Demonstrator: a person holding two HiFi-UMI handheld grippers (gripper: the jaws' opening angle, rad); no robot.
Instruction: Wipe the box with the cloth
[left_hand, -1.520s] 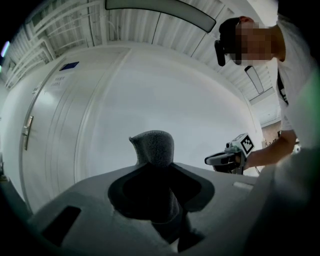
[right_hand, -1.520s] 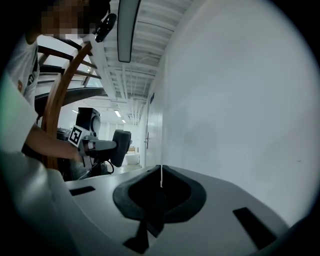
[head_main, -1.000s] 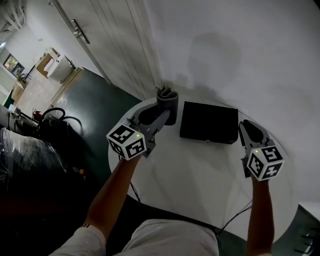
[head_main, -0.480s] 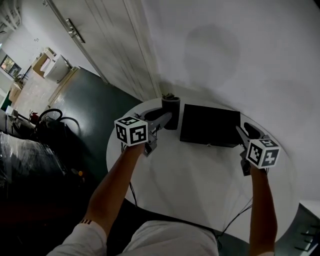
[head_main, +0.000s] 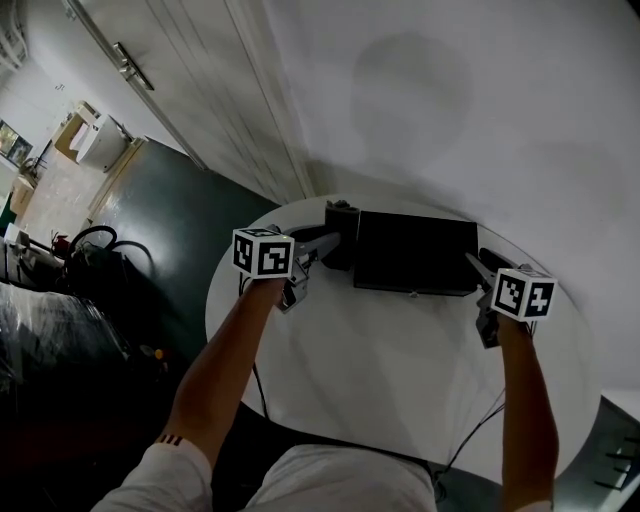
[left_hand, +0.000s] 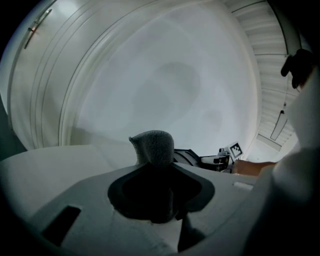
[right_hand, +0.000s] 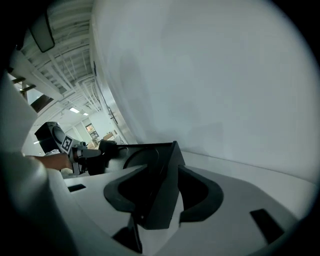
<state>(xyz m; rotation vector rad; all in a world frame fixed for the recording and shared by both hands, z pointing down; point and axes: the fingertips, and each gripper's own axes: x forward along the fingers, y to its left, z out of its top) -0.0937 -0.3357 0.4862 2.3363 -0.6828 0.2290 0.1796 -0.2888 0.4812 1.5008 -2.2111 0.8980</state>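
A black flat box (head_main: 415, 252) lies at the far side of the round white table (head_main: 380, 370). My left gripper (head_main: 335, 236) is shut on a grey cloth (head_main: 338, 212), which stands bunched between the jaws against the box's left end. In the left gripper view the cloth (left_hand: 154, 147) sticks up out of the left gripper (left_hand: 157, 172). My right gripper (head_main: 478, 264) is at the box's right end. Its jaws are opening, and in the right gripper view a corner of the box (right_hand: 145, 155) sits inside the right gripper (right_hand: 162, 187) without the pads pressing on it.
A white wall rises just behind the table. A door with a metal handle (head_main: 130, 68) is at the left, above a dark green floor (head_main: 170, 200) with bags and cables (head_main: 95, 260). A thin cable (head_main: 480, 425) hangs below the table's near edge.
Both grippers have sunk toward the table. The left one brought the cloth against the box's left end. The right one moved in to the box's right corner and spread its jaws.
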